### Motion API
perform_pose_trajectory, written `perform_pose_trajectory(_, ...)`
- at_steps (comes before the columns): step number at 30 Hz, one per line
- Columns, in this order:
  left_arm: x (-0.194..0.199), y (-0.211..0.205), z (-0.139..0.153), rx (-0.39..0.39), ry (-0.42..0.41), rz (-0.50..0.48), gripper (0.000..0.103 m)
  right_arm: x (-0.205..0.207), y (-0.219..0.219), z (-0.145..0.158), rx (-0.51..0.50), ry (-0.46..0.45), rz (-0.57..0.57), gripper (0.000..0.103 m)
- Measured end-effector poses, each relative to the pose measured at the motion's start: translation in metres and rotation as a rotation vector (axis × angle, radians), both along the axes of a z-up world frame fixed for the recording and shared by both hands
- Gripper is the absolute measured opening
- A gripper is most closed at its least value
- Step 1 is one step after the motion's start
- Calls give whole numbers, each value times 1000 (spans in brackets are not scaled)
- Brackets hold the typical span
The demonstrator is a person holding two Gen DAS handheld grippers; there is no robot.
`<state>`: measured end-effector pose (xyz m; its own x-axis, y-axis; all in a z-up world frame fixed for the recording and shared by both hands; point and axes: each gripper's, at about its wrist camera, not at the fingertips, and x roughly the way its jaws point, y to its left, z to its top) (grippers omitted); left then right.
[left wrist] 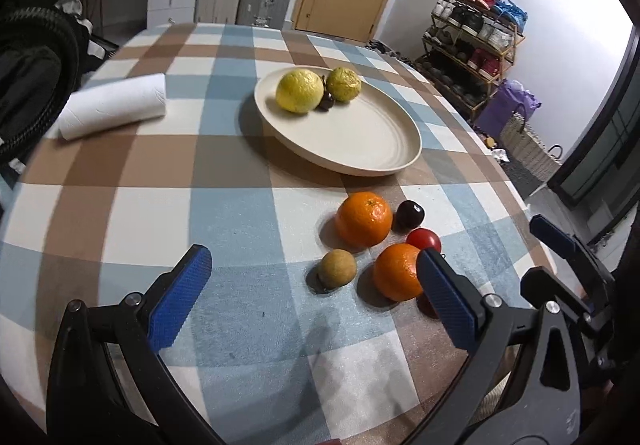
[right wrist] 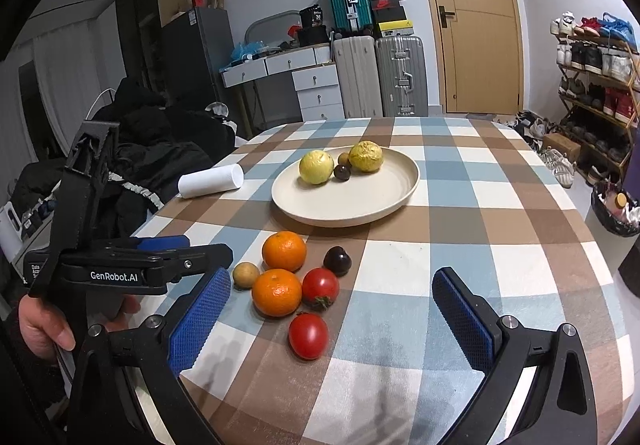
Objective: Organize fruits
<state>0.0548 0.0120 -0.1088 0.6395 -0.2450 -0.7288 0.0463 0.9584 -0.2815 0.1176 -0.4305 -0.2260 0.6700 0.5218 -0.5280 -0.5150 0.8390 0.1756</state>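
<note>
Both tongs are wide open and hold nothing: the left gripper (left wrist: 314, 299) hangs above the loose fruits, the right gripper (right wrist: 332, 315) just before them. On the checked tablecloth (right wrist: 460, 213), near the plate (right wrist: 384, 205), lie two oranges (right wrist: 284, 250) (right wrist: 276, 292), two tomatoes (right wrist: 320, 286) (right wrist: 308, 335), a dark plum (right wrist: 337, 260) and a small brown fruit (right wrist: 245, 274) – some touching, so they may roll. The oranges look firm and light; I would take one across its middle. The tomatoes seem smooth and soft – a gentle squeeze is better there. The plate already carries two yellow fruits (right wrist: 316, 166).
</note>
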Motion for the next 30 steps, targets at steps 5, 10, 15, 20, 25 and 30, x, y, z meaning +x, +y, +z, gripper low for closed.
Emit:
perform_pose_trajectory(5, 9, 3, -10, -46, 13, -15, 101, 5, 3, -5, 1, 12, 5, 103)
perform_pose_trajectory(10, 18, 6, -19, -77, 27, -28, 93, 9, 4, -11, 0, 29, 5, 103)
perform_pose_trajectory(15, 21, 9, -24, -121, 45, -65, 70, 13, 6, -14, -1, 40, 9, 103)
perform_pose_trajectory(20, 24, 3, -27, -135, 59, -110, 52, 14, 8, -15, -3, 42, 13, 103)
perform_pose_trajectory(25, 25, 2, -29, -144, 64, -130, 42, 15, 9, -16, -3, 47, 14, 103)
perform_pose_trajectory(30, 25, 2, -31, -151, 74, -145, 30, 15, 9, -18, -2, 52, 13, 103)
